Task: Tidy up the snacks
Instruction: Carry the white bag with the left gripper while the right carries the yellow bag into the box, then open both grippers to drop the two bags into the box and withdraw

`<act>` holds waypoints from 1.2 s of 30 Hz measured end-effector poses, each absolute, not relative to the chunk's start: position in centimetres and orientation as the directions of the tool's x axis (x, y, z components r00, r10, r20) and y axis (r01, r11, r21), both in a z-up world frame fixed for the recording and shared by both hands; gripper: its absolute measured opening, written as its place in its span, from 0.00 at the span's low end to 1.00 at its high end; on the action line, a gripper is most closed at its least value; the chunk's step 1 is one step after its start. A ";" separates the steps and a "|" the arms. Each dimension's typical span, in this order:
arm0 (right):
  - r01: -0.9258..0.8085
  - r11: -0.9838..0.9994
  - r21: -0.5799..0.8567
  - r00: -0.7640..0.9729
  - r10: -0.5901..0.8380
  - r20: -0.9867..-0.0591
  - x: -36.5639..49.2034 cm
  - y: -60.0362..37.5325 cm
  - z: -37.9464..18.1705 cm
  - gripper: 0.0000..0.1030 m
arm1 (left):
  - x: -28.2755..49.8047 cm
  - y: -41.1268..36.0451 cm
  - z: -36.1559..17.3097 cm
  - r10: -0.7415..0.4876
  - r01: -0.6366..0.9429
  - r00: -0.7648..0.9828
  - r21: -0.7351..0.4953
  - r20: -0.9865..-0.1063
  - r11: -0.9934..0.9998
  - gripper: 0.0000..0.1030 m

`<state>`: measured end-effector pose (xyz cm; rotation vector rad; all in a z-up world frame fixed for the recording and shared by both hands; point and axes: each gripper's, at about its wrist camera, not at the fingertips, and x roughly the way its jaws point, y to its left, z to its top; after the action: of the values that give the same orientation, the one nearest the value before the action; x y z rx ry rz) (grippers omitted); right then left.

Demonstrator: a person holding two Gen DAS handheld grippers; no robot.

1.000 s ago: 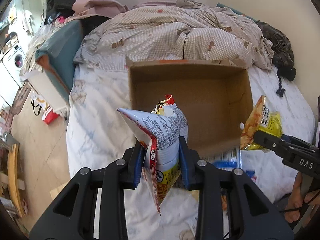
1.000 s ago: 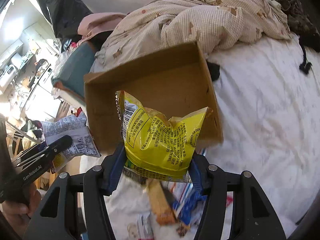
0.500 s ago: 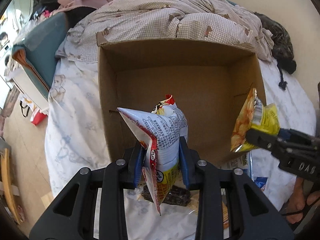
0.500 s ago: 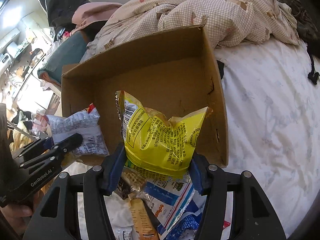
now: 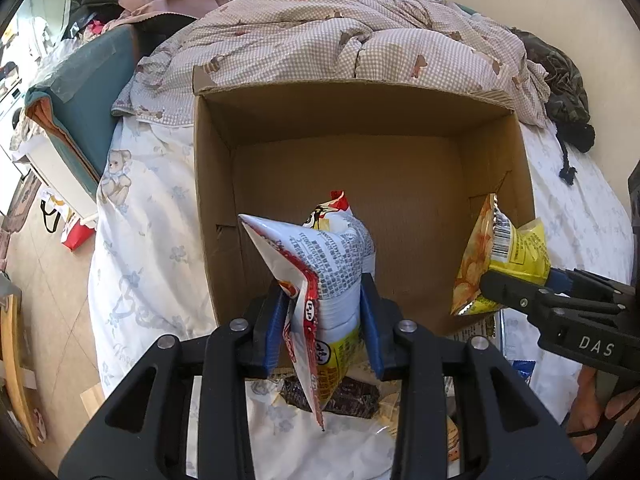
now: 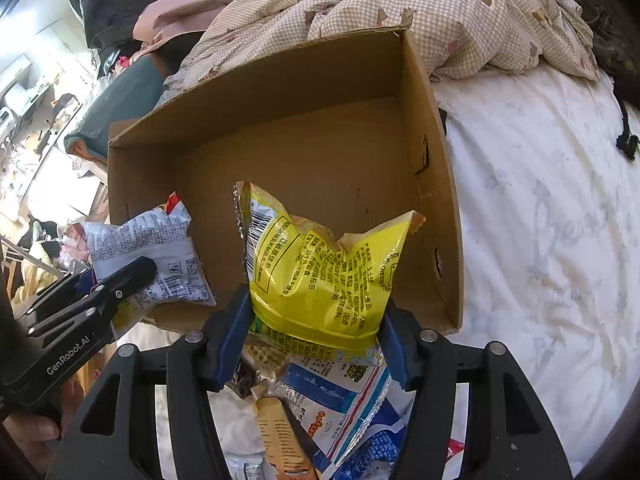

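1. We are looking along two handheld grippers at an open cardboard box [image 5: 352,184] sitting on a bed [image 5: 152,240] with a white floral sheet.
2. Our left gripper [image 5: 322,320] is holding a white bag [image 5: 320,264] with red edging and grey print; its blue-padded jaws are pressing narrowly on the bag's lower half.
3. The white bag is standing upright over the box's near wall, its top reaching over the box floor.
4. Our right gripper [image 6: 320,332] is holding a yellow bag [image 6: 320,272]; its jaws are standing about half wide, clamping the bag's bottom edge from both sides.
5. The yellow bag is hanging over the near right part of the box, close to the right wall.
6. The box interior is showing bare cardboard.
7. More snacks [image 6: 320,408] are lying loose on the sheet in front of the box, under both grippers: blue-and-white packs, an orange bar and a dark wrapper.
8. A checked quilt [image 5: 360,40] is lying bunched behind the box, touching its far wall.
9. A teal cushion [image 5: 88,84] is sitting at the bed's left edge.
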<state>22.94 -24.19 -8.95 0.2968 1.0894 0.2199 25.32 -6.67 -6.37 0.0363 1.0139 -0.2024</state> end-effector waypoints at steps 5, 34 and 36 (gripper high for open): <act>-0.030 0.940 0.339 0.444 0.317 -0.838 23.1 -24.1 -9.1 0.61 | 25.0 -6.9 -6.0 -0.139 0.191 0.530 -0.042 -0.837 0.981 0.62; 0.007 0.951 0.310 0.556 0.254 -0.792 22.3 -25.2 -6.8 0.84 | 23.7 -5.5 -3.9 -0.081 0.095 0.628 -0.026 -0.774 0.995 0.86; 0.004 0.950 0.312 0.560 0.256 -0.788 22.2 -25.2 -6.5 0.84 | 23.5 -5.2 -3.6 -0.077 0.081 0.639 -0.033 -0.765 0.996 0.86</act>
<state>22.22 -25.24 -6.48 0.2931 0.9685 0.1510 23.48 -5.23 -3.57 0.0040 0.8723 -0.0900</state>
